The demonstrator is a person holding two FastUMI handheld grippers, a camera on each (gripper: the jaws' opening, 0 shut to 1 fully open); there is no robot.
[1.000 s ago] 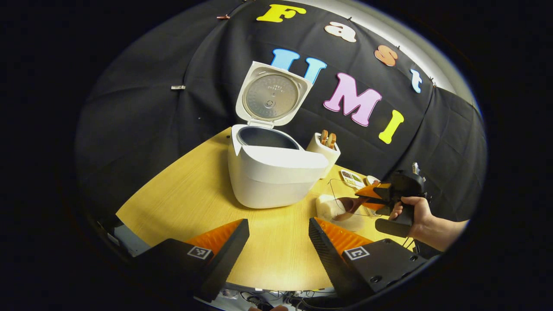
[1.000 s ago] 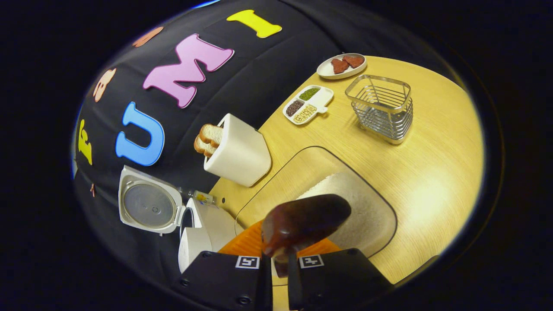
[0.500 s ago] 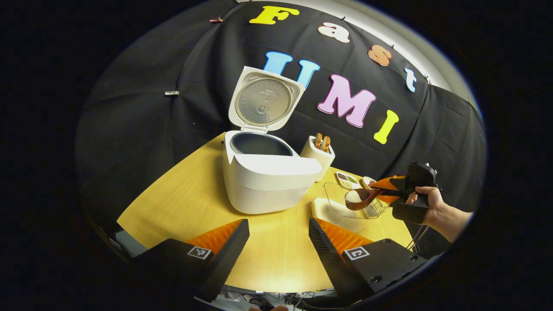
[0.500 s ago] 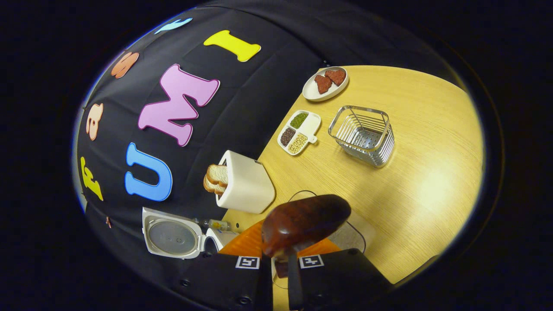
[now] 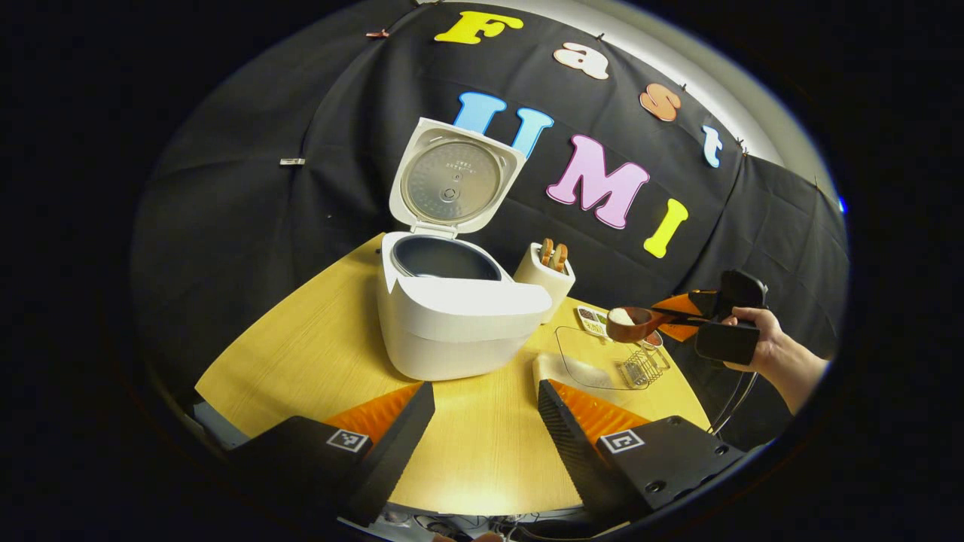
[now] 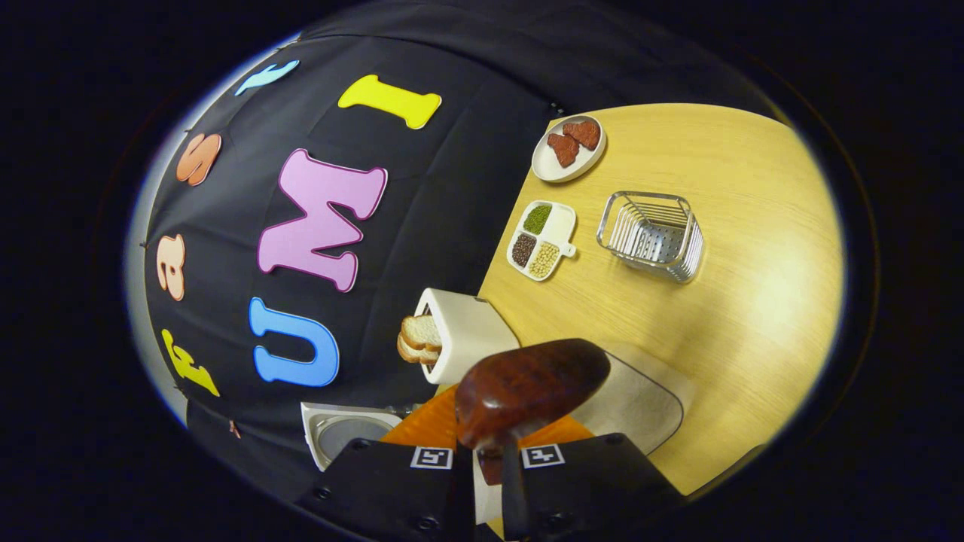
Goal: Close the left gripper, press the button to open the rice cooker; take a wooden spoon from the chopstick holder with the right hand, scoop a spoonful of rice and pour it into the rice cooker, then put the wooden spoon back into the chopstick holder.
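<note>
Now, in the left gripper view, the left gripper (image 5: 486, 421) hangs low over the near edge of the wooden table (image 5: 301, 354) with its jaws spread wide and nothing between them. Beyond it stands the white rice cooker (image 5: 452, 316), lid (image 5: 452, 181) swung upright and the dark inner pot open to view. Just behind the cooker's right side is a white holder (image 5: 544, 277) with brown slices poking out of its top. Farther right, a hand (image 5: 764, 339) holds the right gripper (image 5: 689, 315), which pinches the handle of the wooden spoon (image 5: 631, 322); the spoon's bowl carries a small heap of white rice and hovers in the air above a clear-lidded container (image 5: 584, 369) and a wire basket (image 5: 642, 367). In the right gripper view, the jaws of the right gripper (image 6: 488, 459) are pressed together on the spoon's handle, the dark underside of the wooden spoon (image 6: 531, 388) bulking just ahead. Past it lie the rice container (image 6: 640, 399), the wire basket (image 6: 651, 235), a divided dish of beans (image 6: 542, 239) and a plate (image 6: 566, 143) with reddish pieces.
</note>
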